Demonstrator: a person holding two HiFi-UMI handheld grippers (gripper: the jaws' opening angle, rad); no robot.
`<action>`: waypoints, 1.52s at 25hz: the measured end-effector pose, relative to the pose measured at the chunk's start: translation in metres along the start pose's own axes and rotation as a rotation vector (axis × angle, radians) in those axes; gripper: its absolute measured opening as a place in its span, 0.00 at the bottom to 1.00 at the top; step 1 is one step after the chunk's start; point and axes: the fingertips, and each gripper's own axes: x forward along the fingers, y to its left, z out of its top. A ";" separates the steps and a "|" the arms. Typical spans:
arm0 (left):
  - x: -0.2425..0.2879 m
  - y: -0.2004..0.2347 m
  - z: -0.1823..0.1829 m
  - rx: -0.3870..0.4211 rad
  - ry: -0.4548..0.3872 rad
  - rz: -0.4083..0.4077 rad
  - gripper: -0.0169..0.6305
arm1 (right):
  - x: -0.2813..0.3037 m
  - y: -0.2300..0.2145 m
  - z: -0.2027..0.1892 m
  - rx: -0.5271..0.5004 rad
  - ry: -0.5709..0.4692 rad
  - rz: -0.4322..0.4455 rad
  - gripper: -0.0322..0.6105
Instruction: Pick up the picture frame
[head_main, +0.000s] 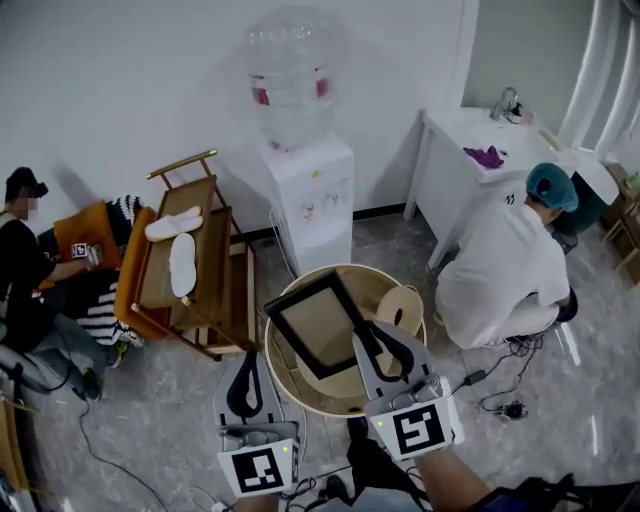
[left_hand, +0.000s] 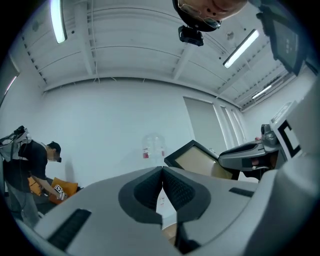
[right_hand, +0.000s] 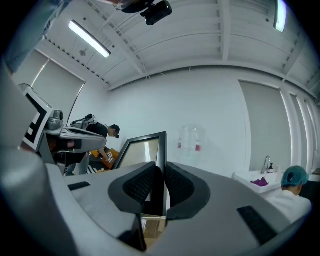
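The black picture frame (head_main: 318, 325) with a pale insert hangs tilted above the round wooden table (head_main: 290, 385). My right gripper (head_main: 383, 352) is shut on its near right edge and holds it up. In the right gripper view the frame (right_hand: 145, 150) stands between the two pads (right_hand: 142, 184), which press on its black rim. My left gripper (head_main: 245, 385) floats to the frame's left, shut with nothing in it; its pads (left_hand: 176, 190) meet in the left gripper view. From there the frame (left_hand: 197, 161) shows to the right.
A white water dispenser (head_main: 310, 190) with a bottle stands behind the table. A wooden chair (head_main: 195, 265) with white slippers is at the left, near a seated person (head_main: 30, 290). Another person (head_main: 510, 265) in a teal cap crouches at the right by a white table (head_main: 470, 150). Cables lie on the floor.
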 end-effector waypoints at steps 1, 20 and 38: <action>-0.005 0.001 0.009 0.003 -0.011 0.001 0.05 | -0.006 0.001 0.010 -0.006 -0.007 -0.004 0.17; -0.079 0.003 0.108 0.014 -0.204 -0.008 0.05 | -0.079 0.028 0.112 -0.083 -0.151 -0.069 0.17; -0.088 0.004 0.121 0.030 -0.251 -0.046 0.05 | -0.091 0.035 0.131 -0.124 -0.178 -0.106 0.17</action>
